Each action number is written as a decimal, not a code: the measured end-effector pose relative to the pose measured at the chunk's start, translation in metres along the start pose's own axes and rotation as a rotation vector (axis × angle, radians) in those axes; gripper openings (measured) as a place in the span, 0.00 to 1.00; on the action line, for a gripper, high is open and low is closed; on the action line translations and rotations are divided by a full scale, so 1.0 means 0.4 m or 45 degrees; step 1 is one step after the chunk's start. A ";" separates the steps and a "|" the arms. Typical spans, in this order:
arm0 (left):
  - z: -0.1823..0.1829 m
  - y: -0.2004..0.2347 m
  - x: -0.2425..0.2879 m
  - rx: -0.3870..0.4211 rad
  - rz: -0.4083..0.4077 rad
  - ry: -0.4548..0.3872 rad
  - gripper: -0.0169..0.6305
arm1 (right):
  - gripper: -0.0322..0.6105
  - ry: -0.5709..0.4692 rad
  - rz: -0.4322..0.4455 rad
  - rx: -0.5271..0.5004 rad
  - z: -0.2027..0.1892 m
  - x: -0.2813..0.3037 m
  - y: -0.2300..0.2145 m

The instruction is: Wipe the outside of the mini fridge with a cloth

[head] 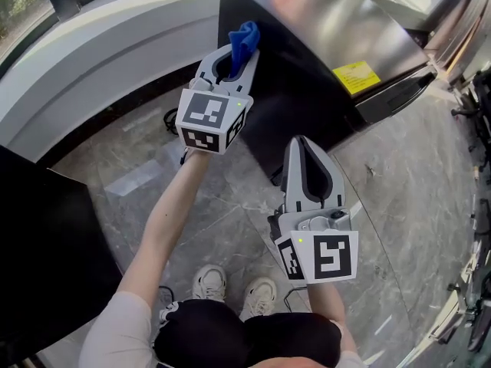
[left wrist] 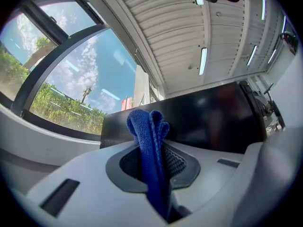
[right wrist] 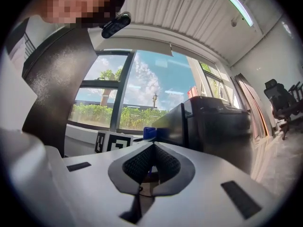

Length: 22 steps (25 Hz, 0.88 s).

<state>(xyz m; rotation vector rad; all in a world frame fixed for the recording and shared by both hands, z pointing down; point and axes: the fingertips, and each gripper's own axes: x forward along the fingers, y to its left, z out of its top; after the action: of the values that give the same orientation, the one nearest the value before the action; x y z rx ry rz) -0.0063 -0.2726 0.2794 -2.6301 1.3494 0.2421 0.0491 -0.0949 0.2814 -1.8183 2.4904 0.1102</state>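
1. Mini fridge: a black box with a glossy dark top. It stands on the grey marbled floor in the upper middle of the head view, next to a curved white window ledge. A yellow sticker sits near one upper edge.
2. The blue cloth is bunched at the fridge's upper left corner in the head view. It seems to press against the black side wall, though the angle does not show for sure that they touch.
3. The left gripper points at that corner, its jaws clamped tight on the cloth. In the left gripper view the cloth runs up between the pads. It stands out past the tips in a folded tuft, with the dark fridge wall filling the background behind it.
4. The right gripper hangs lower and further right, aimed towards the fridge's side but apart from it. Its jaws are closed on nothing: in the right gripper view the pads meet at the tips, and only a small hollow lies behind them.
5. Past those tips the right gripper view shows the fridge to the right. The cloth sits at its near corner, with the left gripper's marker cube just beside it. A tall window with greenery lies beyond.
6. The person's bare forearms reach up from the bottom of the head view, and white shoes stand on the floor below. A black cable lies by the foot of the ledge.
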 end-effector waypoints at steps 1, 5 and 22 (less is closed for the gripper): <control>0.006 -0.019 -0.008 0.000 -0.009 -0.002 0.11 | 0.07 -0.001 -0.021 0.003 0.001 -0.012 -0.013; 0.028 -0.102 -0.043 0.017 -0.052 -0.002 0.11 | 0.07 -0.004 -0.098 0.014 0.002 -0.051 -0.062; 0.114 -0.405 -0.165 -0.151 -0.276 -0.008 0.11 | 0.07 -0.059 -0.238 0.033 0.039 -0.135 -0.147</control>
<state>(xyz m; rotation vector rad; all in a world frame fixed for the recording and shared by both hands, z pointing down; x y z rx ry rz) 0.0849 -0.1172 0.2629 -2.8427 1.0669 0.3077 0.1214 -0.0601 0.2691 -2.0018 2.2665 0.1093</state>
